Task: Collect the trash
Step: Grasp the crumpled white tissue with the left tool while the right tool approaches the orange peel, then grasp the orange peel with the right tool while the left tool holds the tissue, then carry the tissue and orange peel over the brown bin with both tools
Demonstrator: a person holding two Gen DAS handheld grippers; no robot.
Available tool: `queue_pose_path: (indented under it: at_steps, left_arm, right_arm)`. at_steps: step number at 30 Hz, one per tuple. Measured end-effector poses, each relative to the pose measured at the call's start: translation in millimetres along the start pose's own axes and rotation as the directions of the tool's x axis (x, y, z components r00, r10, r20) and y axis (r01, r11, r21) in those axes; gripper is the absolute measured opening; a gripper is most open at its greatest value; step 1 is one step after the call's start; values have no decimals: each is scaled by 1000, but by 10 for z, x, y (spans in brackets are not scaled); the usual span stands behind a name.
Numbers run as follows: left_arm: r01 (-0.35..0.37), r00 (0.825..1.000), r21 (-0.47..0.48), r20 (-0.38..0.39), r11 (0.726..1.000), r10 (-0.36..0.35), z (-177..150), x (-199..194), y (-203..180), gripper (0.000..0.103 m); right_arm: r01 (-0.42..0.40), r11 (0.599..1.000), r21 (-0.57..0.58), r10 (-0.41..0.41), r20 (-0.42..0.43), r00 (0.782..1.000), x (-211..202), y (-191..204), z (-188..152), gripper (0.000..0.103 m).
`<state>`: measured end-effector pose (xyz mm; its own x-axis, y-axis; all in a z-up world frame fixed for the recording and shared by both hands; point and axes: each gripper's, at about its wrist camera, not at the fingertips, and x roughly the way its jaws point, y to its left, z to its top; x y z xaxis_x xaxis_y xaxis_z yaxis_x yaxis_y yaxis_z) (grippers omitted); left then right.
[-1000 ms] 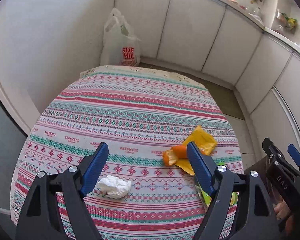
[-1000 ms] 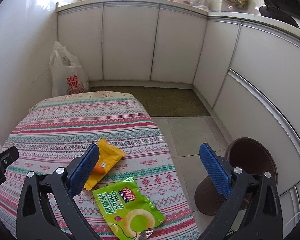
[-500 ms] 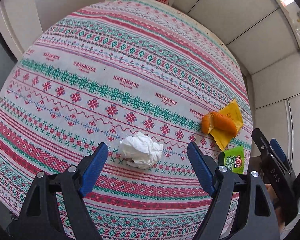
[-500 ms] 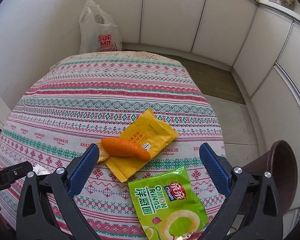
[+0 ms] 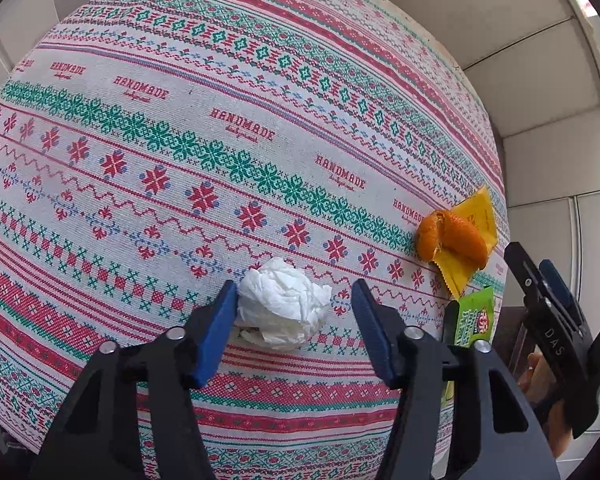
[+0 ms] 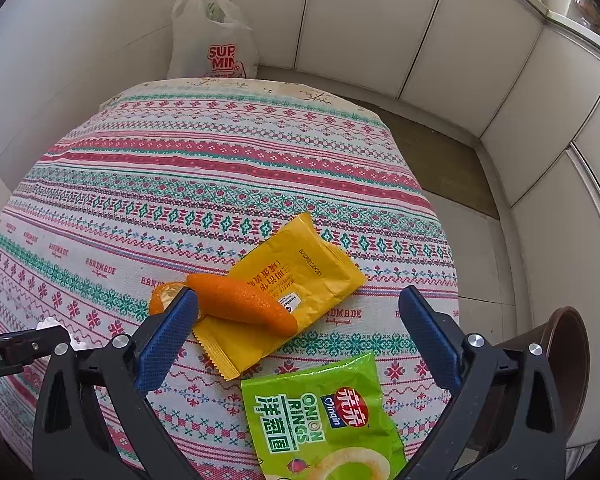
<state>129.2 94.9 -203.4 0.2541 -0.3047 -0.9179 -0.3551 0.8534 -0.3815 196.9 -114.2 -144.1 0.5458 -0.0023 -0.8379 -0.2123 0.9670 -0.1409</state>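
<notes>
1. On the worktop (image 5: 148,92), under a patterned cloth, left gripper (image 5: 294,294): fingers open, straddling the tissue (image 5: 284,308); left pad touching it, right pad apart.
2. Tissue: crumpled, white, lying on the cloth between the blue pads.
3. Peel (image 6: 244,304): orange, resting across the yellow wrapper (image 6: 300,280), right of the tissue.
4. Right gripper (image 6: 298,320): fingers spread wide, holding nothing, above the peel and wrapper.
5. Green bag (image 6: 324,416): labelled "Onion Rings", flat, near the worktop's edge, just beside the yellow wrapper.
6. Bin (image 6: 568,360): brown, on the floor right of the worktop.
7. Plastic bag (image 6: 212,40): white, against the far wall.
</notes>
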Motion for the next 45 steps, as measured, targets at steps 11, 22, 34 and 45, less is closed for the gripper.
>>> queue_pose_path:
  at_steps: [11,22,34,45]
  left_arm:
    - [-51,987,140,156,989,28,87,-424,-155,31]
    - [7,957,125,288,992,-43,283,-1023,5,32]
    - [-53,938,168,347,984,-9,210,-1136,-37,33]
    - [-170,881,210,471,963,53,100,-1384,-215,33]
  right_arm:
    - [-88,967,-241,86,-18,996,140,360,-13,96]
    - [-133,936,-325,112,-83,990,389,567,-46,83]
    - [-208,945,-254,185,-109,977,500,754,30,21]
    - [-209,950,-232,206,-40,978,233,793,48,15]
